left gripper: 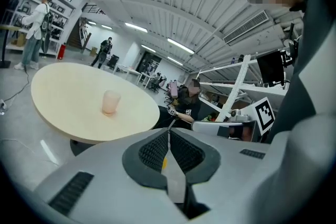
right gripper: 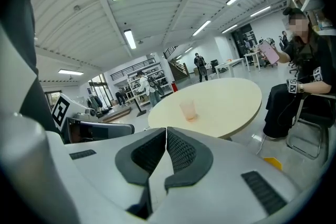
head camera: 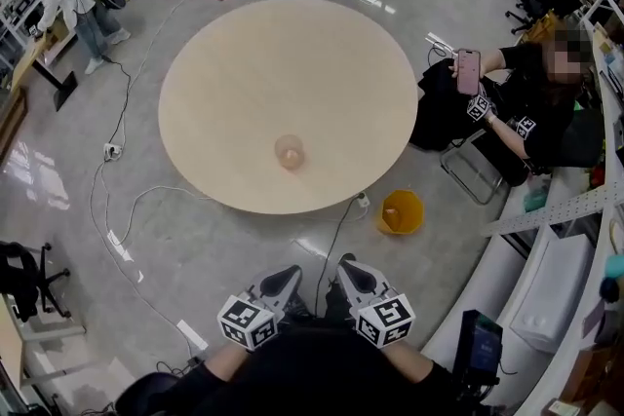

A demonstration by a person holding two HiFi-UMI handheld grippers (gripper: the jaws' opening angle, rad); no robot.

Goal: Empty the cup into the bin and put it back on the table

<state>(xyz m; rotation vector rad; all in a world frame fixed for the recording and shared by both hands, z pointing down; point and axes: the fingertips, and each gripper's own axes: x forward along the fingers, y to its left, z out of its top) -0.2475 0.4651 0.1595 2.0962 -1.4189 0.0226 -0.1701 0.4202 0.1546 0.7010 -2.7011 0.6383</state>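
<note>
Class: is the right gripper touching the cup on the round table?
Apart. In the head view the right gripper is off the table, well short of the cup.

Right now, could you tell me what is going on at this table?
A person facing the round table holds a left claw and a right claw, both shut and empty, short of the table. The pinkish cup stands untouched near the table's near edge, and the yellow bin sits on the floor beside the table. Nothing is picked up yet.
</note>
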